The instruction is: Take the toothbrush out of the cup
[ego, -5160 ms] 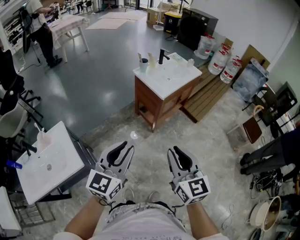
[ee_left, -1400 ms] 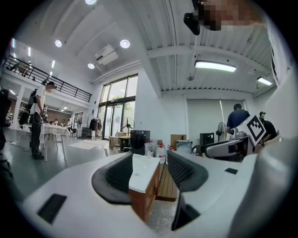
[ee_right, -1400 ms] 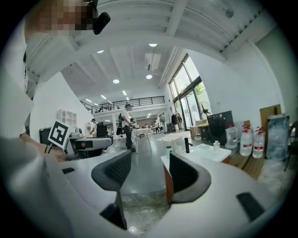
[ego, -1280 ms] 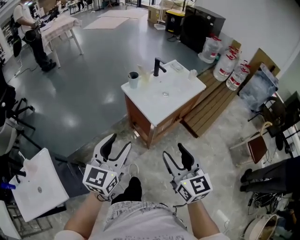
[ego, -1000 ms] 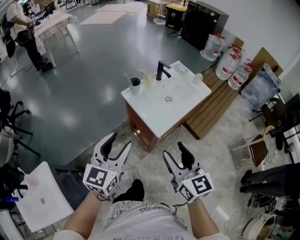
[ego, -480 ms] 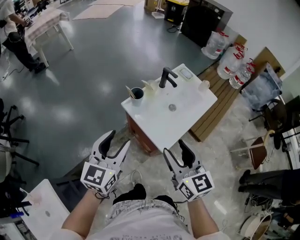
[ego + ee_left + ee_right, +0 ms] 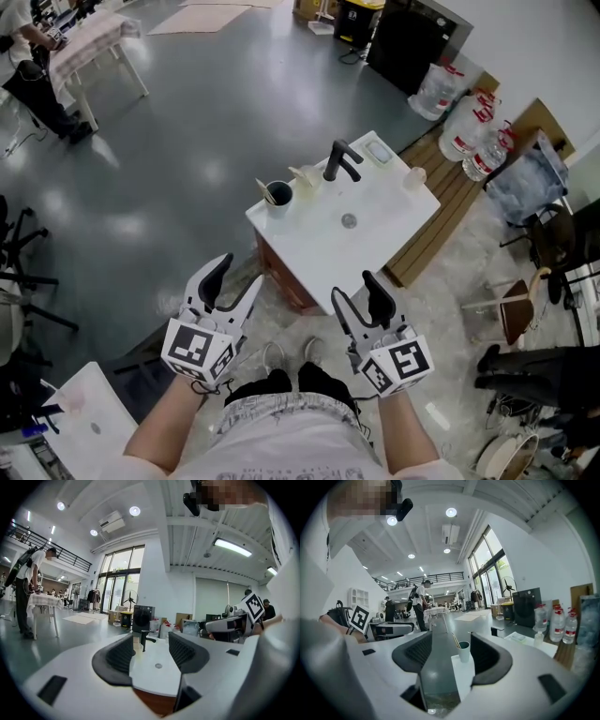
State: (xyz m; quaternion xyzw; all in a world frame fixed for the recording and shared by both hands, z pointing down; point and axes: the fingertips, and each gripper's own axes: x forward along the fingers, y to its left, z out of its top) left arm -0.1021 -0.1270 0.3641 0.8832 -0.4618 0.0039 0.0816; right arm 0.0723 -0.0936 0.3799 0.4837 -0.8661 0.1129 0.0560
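A pale green cup [image 7: 278, 197] stands on the left corner of a white sink counter [image 7: 375, 242], with a light toothbrush [image 7: 265, 191] leaning out of it. In the right gripper view the cup [image 7: 464, 651] and toothbrush [image 7: 455, 641] show between the jaws, still some way off. My left gripper [image 7: 233, 282] and right gripper [image 7: 359, 295] are both open and empty, held near my body, short of the counter's near edge. The left gripper view looks over the counter [image 7: 157, 667] toward the black tap [image 7: 142, 640].
A black tap [image 7: 339, 161] and drain [image 7: 349, 221] sit mid-counter, with a soap dish [image 7: 379, 151] and a small bottle [image 7: 413, 177] at the far side. The wooden cabinet [image 7: 286, 281] is below. Water jugs [image 7: 469, 134] and a wooden bench [image 7: 441, 208] lie to the right. A person [image 7: 28, 84] stands far left.
Over the last seconds I have walked up to the sink counter, which now lies just ahead of both grippers. Both grippers stayed open and empty.
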